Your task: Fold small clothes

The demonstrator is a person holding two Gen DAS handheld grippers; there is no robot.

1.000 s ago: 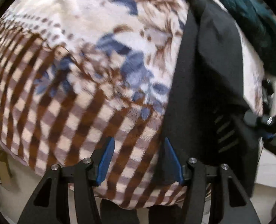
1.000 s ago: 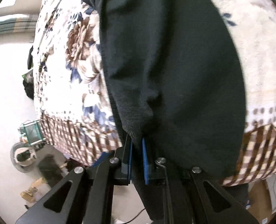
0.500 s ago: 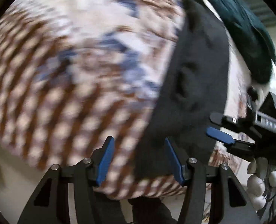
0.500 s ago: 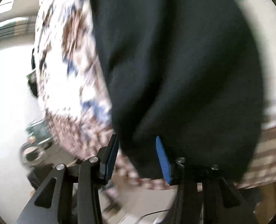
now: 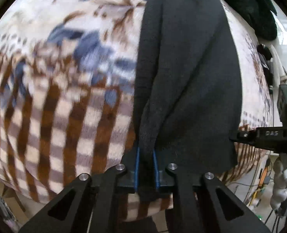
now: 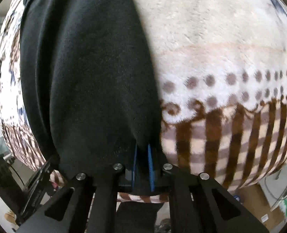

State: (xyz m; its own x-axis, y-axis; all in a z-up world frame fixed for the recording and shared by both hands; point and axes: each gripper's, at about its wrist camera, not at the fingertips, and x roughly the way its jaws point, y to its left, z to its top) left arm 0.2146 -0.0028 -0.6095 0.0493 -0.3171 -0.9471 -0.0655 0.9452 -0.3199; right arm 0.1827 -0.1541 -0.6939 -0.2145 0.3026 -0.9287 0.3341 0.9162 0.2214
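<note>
Black garment (image 5: 192, 77) lay on the fleece blanket (image 5: 65, 97), both closing grippers (image 5: 146, 154) (image 6: 142, 149) apparently clamped on its hem

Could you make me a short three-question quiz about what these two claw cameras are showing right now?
1. True or false: the left gripper has dark cloth between its blue pads.
2. What does the black garment lie on: (a) a bare wooden table, (b) a patterned fleece blanket, (c) a metal tray?
3. Which edge of the black garment does the right gripper pinch: the near one or the far one?

Key:
1. True; its jaws are closing on a bunched fold.
2. b, floral above, brown checks near the edge.
3. The near edge, at the garment's right corner.
</note>
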